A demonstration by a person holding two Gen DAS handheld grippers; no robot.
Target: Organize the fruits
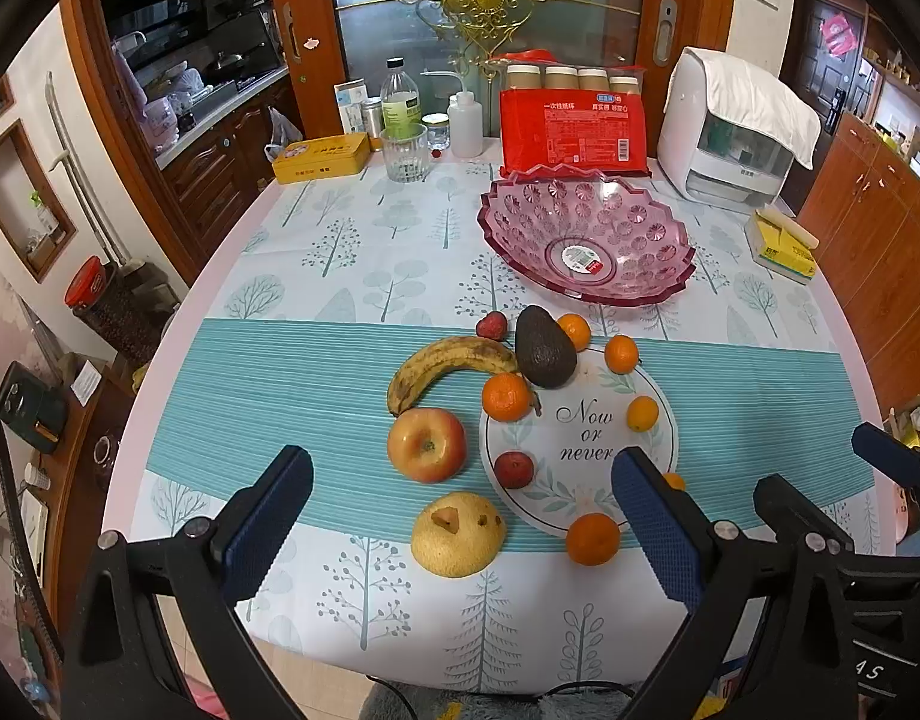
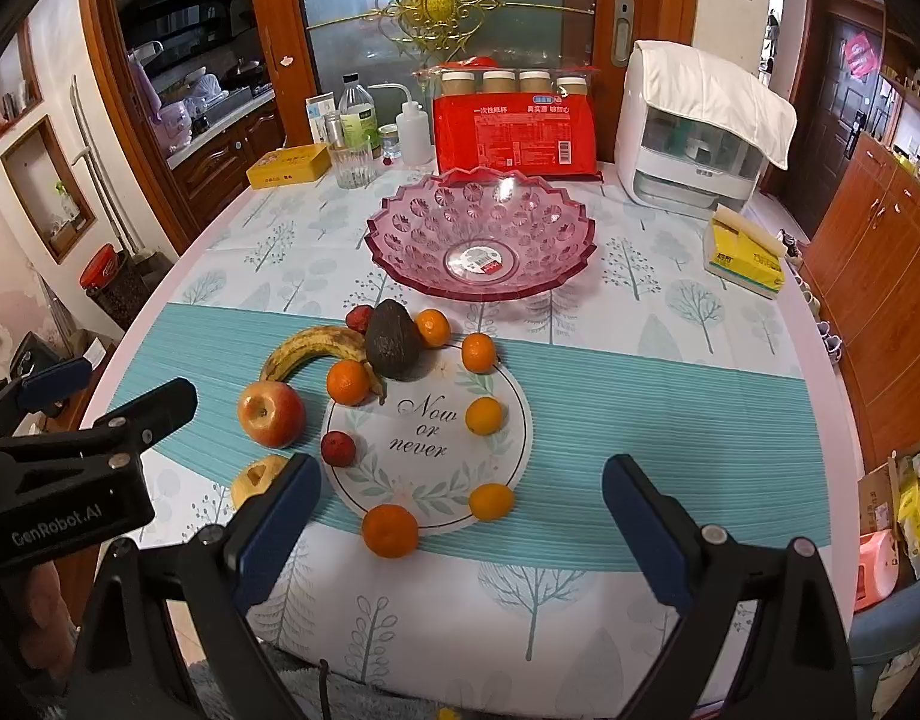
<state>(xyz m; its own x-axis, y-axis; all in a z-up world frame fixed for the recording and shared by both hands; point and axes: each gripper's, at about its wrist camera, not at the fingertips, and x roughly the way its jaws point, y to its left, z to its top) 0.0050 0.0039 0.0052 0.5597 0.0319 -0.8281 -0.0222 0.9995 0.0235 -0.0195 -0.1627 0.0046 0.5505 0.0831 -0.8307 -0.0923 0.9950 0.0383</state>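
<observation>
Yellow pear [image 1: 458, 534] shows whole only from the left wrist; both hand-held grippers [image 1: 460, 516] [image 2: 460, 516] spread, empty.

**Wood-panelled dining room around a round desk**

Behind the desk [image 1: 178, 372] stands a frosted glass door [image 1: 394, 6] with gilt ornament, framed in reddish wood. Left of the door a kitchen counter [image 1: 220, 114] recedes; right of it, wooden cabinets [image 1: 880, 228] line the wall.

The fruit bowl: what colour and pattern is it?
Translucent pink bowl with round flower-like facets; right wrist view shows it best.
</observation>
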